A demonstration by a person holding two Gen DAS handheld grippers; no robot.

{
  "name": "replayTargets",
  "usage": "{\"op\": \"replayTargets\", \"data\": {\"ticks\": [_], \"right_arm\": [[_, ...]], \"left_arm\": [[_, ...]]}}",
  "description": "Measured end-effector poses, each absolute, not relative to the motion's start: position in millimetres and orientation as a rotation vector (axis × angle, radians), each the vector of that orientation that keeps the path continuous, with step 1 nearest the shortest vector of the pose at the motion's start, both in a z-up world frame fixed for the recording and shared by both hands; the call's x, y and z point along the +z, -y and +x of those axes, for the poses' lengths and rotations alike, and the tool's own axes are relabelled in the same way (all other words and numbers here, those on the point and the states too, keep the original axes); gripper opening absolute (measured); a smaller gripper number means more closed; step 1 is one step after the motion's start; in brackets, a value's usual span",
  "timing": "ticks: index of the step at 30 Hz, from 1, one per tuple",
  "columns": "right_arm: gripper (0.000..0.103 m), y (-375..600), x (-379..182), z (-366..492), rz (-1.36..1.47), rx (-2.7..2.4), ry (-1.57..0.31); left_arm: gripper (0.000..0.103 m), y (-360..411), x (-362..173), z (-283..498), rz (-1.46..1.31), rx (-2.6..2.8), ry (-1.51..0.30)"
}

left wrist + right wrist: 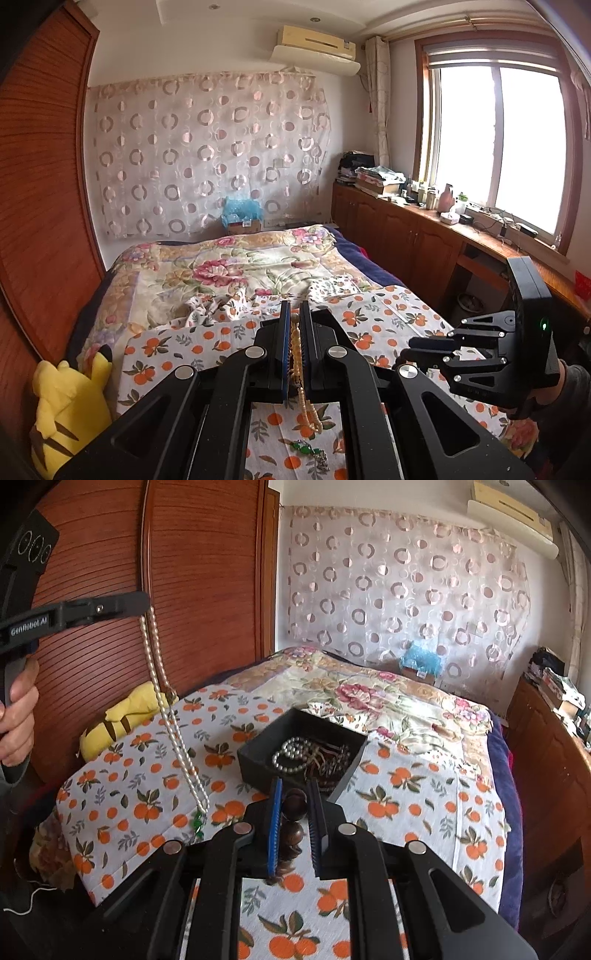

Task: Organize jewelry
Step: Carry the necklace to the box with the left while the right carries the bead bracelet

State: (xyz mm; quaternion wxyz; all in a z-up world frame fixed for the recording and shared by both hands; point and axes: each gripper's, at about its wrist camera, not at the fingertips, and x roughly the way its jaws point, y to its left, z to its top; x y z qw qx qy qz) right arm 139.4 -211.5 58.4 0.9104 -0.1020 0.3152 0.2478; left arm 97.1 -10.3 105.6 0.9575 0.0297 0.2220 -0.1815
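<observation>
Pearl necklace [173, 731] hangs from closed left gripper [294, 325]; right gripper [295, 805] pinches dark wooden beads [293, 823]. Black box [258, 755] just ahead already holds several bracelets; these two remain.

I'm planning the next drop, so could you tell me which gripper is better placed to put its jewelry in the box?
Right gripper: its dark bead bracelet sits just before the black box; the left's pearl necklace hangs farther aside.
</observation>
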Motion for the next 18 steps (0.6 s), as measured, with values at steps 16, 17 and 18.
{"op": "replayTargets", "data": {"ticks": [16, 17, 18], "right_arm": [[0.015, 202, 74, 204, -0.191, 0.504, -0.633], [0.015, 202, 74, 207, -0.189, 0.504, -0.630], [0.015, 202, 74, 210, -0.183, 0.506, -0.627]], "left_arm": [[0.004, 14, 124, 137, 0.064, -0.367, -0.417], [0.004, 13, 126, 142, 0.056, -0.369, -0.416], [0.004, 14, 126, 144, 0.052, -0.370, -0.414]]}}
